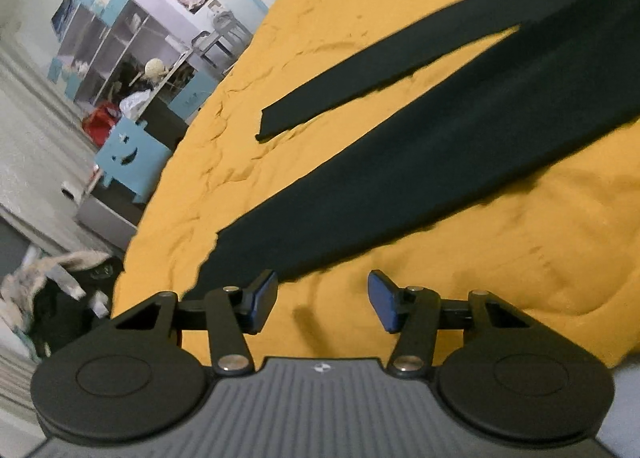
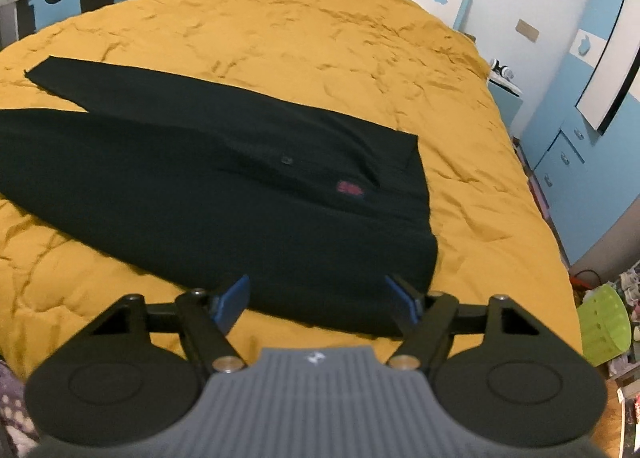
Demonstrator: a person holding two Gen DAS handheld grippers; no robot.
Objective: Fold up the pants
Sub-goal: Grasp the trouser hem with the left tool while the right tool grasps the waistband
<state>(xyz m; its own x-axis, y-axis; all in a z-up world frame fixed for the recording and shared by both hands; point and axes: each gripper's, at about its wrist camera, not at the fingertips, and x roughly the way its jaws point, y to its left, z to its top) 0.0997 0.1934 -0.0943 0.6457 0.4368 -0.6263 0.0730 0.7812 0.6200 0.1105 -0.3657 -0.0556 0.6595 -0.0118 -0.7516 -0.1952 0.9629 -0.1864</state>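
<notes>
Black pants (image 2: 224,193), matte cloth, legs splayed in a V, flat on my bed's crinkled mustard quilt (image 2: 320,41), my left gripper (image 1: 322,300) and right gripper (image 2: 316,298), blue-padded jaws wide, holding nothing.

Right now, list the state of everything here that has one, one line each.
pants: unfolded, lying flat on the bed, legs spread apart in a V.
left gripper: open, holding nothing, by the near leg's hem.
right gripper: open, holding nothing, over the near waist edge.
yellow bedspread: spread over the bed, wrinkled.
</notes>
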